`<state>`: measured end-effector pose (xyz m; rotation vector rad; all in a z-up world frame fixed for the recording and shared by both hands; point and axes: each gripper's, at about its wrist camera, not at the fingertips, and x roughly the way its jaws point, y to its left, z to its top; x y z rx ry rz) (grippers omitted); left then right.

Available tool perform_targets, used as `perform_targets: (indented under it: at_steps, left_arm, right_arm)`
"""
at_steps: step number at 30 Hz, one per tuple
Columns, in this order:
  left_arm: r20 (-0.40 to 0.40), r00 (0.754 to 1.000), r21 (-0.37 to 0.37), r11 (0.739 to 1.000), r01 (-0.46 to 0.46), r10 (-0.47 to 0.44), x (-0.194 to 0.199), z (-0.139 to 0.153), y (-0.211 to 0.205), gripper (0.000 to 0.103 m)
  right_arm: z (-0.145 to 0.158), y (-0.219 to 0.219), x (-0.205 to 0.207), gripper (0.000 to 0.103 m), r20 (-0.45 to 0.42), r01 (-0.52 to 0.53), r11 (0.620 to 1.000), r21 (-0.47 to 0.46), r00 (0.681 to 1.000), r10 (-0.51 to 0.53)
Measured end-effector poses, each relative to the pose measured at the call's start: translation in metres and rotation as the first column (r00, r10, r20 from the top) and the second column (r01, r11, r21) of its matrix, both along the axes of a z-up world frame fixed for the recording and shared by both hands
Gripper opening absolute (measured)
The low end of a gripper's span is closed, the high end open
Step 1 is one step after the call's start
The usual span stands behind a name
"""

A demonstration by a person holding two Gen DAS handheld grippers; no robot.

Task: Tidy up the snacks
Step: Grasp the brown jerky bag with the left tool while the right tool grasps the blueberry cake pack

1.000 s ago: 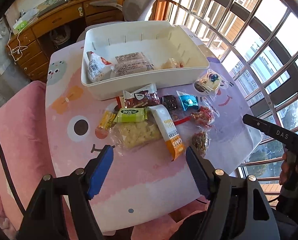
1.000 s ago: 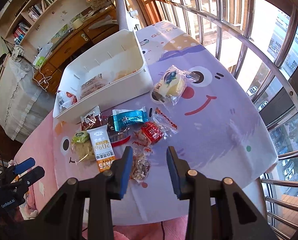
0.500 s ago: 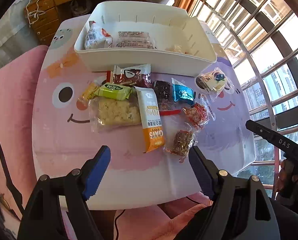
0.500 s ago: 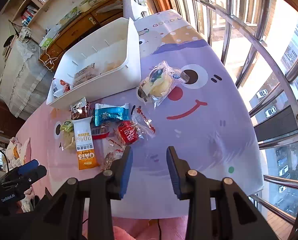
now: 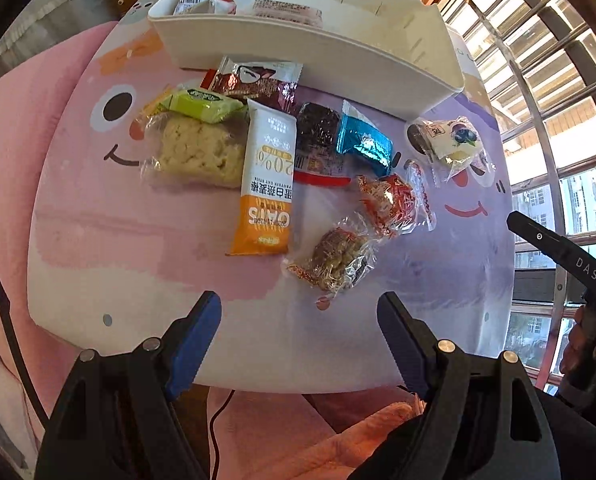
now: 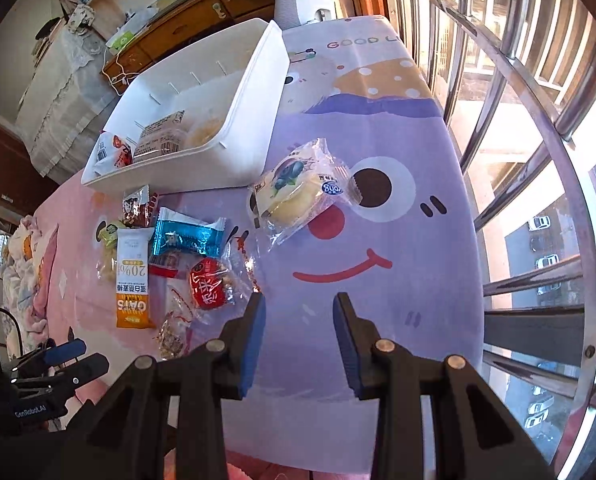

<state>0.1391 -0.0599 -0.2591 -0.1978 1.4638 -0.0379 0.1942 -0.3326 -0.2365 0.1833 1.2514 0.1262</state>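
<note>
Through the left wrist camera, wrapped snacks lie in a loose cluster on the cartoon-printed tablecloth [image 5: 97,216], just in front of the white plastic bin [image 5: 318,56]. Among them are an orange-and-white oat bar [image 5: 266,184], a clear-wrapped pale crispy square [image 5: 197,152] and a shiny blue packet [image 5: 364,142]. The left gripper [image 5: 298,320] hangs over the table's near edge, jaws wide with nothing between them, having just opened further.

The right wrist camera alone shows the bin's floor, holding a few packets, and a clear-wrapped blueberry cake [image 6: 298,188] lying apart beside it. The right gripper [image 6: 300,316] stands narrowly parted and empty.
</note>
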Motion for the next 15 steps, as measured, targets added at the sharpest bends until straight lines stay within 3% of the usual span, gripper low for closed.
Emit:
perform_targets:
  at_steps: [6, 11, 15]
  left_arm:
    - [-0.060, 0.995, -0.015, 0.997, -0.076, 0.075, 0.001, -0.020, -0.010, 0.079]
    - [-0.081, 0.985, -0.057, 0.986, -0.156, 0.151, 0.007, -0.033, -0.012, 0.079]
    - [-0.107, 0.968, -0.096, 0.967, -0.235, 0.225, 0.012, -0.047, -0.012, 0.079]
  right_arm:
    - [-0.005, -0.001, 0.016, 0.035, 0.034, -0.078, 0.997, -0.027, 0.996, 0.079]
    - [-0.008, 0.005, 0.030, 0.052, 0.091, -0.144, 0.987, -0.075, 0.984, 0.150]
    - [-0.013, 0.009, 0.043, 0.058, 0.123, -0.176, 0.979, -0.105, 0.974, 0.189]
